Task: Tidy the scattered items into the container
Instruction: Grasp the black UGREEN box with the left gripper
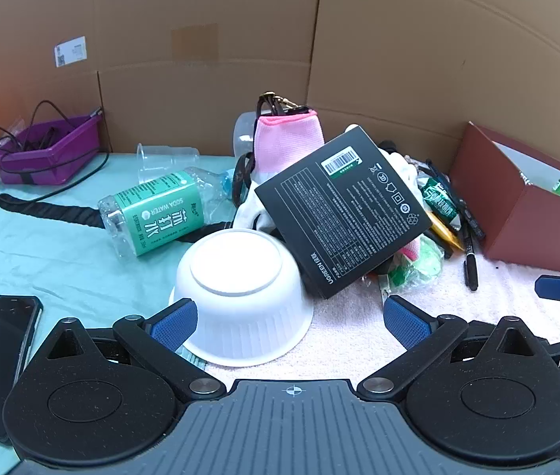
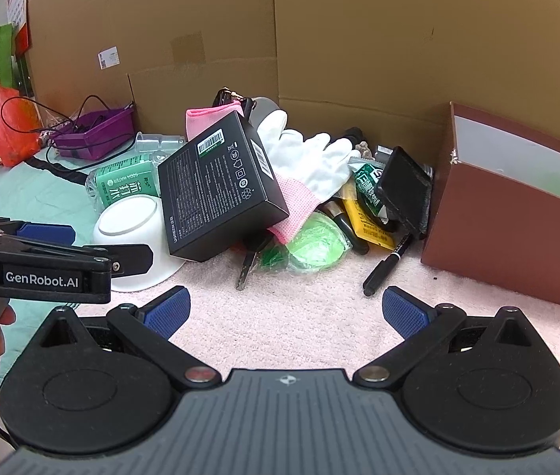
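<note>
A white bowl (image 1: 240,297) lies upside down at the edge of the pink towel (image 1: 351,340). My left gripper (image 1: 289,322) is open just in front of it, the left pad close beside the bowl's wall. A black box (image 1: 343,213) leans on a pile holding a pink-and-white glove (image 2: 311,162), a green packet (image 2: 367,190), a yellow pack (image 2: 367,221) and a black marker (image 2: 386,261). A soda water bottle (image 1: 157,213) lies on its side. The open maroon box (image 2: 517,237) stands at the right. My right gripper (image 2: 286,310) is open over bare towel.
A black phone (image 1: 2,360) lies near left on the teal cloth (image 1: 42,261). A purple bin (image 1: 50,150) with cables sits far left, beside a clear cup (image 1: 161,158). Cardboard walls (image 1: 398,59) close off the back. An orange bag (image 2: 6,126) stands beyond the bin.
</note>
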The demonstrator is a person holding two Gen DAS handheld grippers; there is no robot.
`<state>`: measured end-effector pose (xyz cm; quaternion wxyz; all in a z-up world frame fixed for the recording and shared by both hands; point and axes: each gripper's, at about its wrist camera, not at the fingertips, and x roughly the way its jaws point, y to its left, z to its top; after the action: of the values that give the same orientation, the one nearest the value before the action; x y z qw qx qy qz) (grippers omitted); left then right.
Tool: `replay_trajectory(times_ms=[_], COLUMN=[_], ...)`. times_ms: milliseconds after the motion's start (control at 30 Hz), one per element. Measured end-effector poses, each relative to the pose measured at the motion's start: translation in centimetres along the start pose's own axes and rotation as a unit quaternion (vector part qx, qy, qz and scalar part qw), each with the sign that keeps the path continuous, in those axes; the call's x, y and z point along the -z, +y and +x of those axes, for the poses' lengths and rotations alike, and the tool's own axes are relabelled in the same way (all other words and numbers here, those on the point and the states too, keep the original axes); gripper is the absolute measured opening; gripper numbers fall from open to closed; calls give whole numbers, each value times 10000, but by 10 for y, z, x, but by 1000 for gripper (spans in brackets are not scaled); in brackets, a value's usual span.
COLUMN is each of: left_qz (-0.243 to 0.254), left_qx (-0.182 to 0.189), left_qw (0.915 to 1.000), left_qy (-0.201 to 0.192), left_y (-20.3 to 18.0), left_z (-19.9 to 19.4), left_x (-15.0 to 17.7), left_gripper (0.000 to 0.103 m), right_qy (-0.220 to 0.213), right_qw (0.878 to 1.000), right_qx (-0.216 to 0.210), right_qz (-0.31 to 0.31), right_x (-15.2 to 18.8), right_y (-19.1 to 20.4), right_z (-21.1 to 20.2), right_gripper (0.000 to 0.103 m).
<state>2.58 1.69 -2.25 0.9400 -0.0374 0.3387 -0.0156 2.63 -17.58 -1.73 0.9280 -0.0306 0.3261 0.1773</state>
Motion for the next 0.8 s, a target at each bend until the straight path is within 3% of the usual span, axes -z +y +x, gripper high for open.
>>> replay_trajectory(times_ms=[467, 800], left_qz=[33, 20], left_qx=[72, 393], left_qw=[9999, 9992], left_qy=[63, 24], left_y=[-1, -2], left_z=[15, 34], left_x=[-10, -30], left_gripper=[103, 103], right_qy=[-83, -342], right_qw=[9997, 9983], right_qx=[-110, -91], right_qz=[-178, -472], right_x=[-4, -13], right_y=[-1, -1], right_z=[15, 33], right_gripper=[103, 103])
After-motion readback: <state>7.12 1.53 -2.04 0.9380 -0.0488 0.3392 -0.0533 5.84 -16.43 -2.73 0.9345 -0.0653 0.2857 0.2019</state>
